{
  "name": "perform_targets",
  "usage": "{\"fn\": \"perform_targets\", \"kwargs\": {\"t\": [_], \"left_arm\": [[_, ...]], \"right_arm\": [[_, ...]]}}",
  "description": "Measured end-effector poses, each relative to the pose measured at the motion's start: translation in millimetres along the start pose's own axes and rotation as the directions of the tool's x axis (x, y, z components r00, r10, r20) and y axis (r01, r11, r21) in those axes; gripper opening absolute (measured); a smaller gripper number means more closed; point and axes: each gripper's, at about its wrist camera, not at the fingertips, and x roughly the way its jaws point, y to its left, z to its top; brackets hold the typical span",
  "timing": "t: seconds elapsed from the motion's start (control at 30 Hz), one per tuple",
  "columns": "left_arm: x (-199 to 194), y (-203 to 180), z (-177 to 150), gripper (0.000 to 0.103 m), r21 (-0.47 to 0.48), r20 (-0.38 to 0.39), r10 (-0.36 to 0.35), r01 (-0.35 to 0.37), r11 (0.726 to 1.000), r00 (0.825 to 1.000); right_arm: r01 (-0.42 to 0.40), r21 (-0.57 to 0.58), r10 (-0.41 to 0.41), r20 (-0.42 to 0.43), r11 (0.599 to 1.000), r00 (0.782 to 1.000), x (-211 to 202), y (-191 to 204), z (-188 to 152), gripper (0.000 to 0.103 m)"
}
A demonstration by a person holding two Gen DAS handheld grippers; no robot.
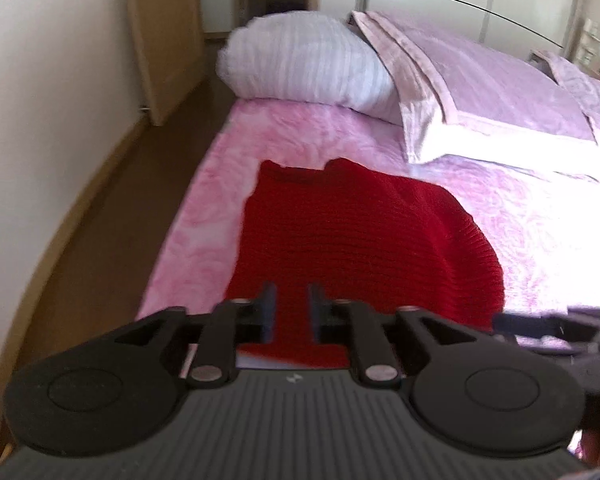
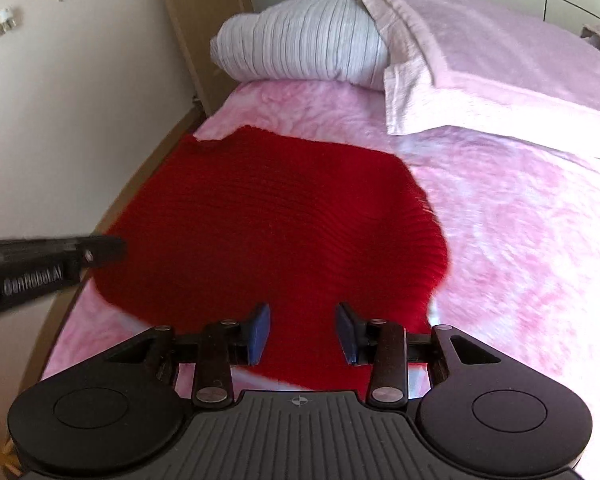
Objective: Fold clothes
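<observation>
On the pink patterned bed (image 2: 520, 240), lying flat as a compact block: red ribbed knit sweater (image 2: 268, 220), notched collar edge pointing toward the striped white pillow (image 2: 300, 40), long axis running from the jaws toward that pillow. Hovering side by side over the near hem: left gripper (image 1: 292, 308), jaws parted narrowly and holding nothing; right gripper (image 2: 303, 332), jaws parted wider, likewise empty. Sitting about equally near, left over the hem's left part, right toward its right corner. Fitting either a half-folded garment or a finished fold.
</observation>
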Motion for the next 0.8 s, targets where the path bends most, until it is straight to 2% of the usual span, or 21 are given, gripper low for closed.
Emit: {"fn": "perform_targets", "kwargs": {"t": [0.07,0.13,0.17,0.33,0.4,0.53,0.63,0.7,0.73,0.8], "left_arm": [[-22,-5,-8,0.028,-0.034,-0.001,0.010,-0.010,0.999,1.000],[-44,-12,-16,0.030,-0.057,-0.004,0.021,-0.021,0.998,1.000],[-56,-18,-21,0.031,-0.059,-0.004,0.025,-0.025,0.998,1.000],[-120,-50,-48,0.035,-0.069,-0.002,0.047,-0.047,0.997,0.999],[-148,-63,-56,0.044,-0.071,0.012,0.048,-0.047,0.996,0.999],[-204,-87,-72,0.053,-0.065,0.049,0.050,-0.047,0.997,0.998],[-243,-102,-82,0.066,-0.053,0.092,0.090,-0.085,0.995,0.992],[-269,-112,-90,0.084,-0.043,0.140,0.124,-0.119,0.992,0.982],[-281,-116,-93,0.086,-0.041,0.162,0.139,-0.134,0.990,0.977],[-298,-116,-97,0.087,-0.066,0.162,0.121,-0.111,0.992,0.979]], "right_arm": [[0.005,-0.013,-0.005,-0.029,1.000,1.000,-17,-1,-12,0.043],[0.000,-0.021,-0.001,-0.034,1.000,0.999,-37,-2,-27,0.056],[-0.001,-0.020,0.000,-0.028,1.000,1.000,-49,-2,-34,0.059],[0.029,-0.033,-0.029,-0.014,0.999,0.999,-119,-6,-66,0.062],[0.047,-0.051,-0.047,-0.007,0.998,0.999,-150,-10,-77,0.062],[0.085,-0.063,-0.083,0.039,0.994,0.996,-211,-17,-98,0.063],[0.102,-0.047,-0.099,0.069,0.994,0.993,-250,-20,-110,0.063],[0.111,-0.037,-0.107,0.090,0.993,0.990,-271,-20,-116,0.063],[0.114,-0.039,-0.110,0.098,0.993,0.989,-281,-19,-118,0.063],[0.118,-0.044,-0.112,0.108,0.992,0.988,-298,-15,-123,0.063]]}}
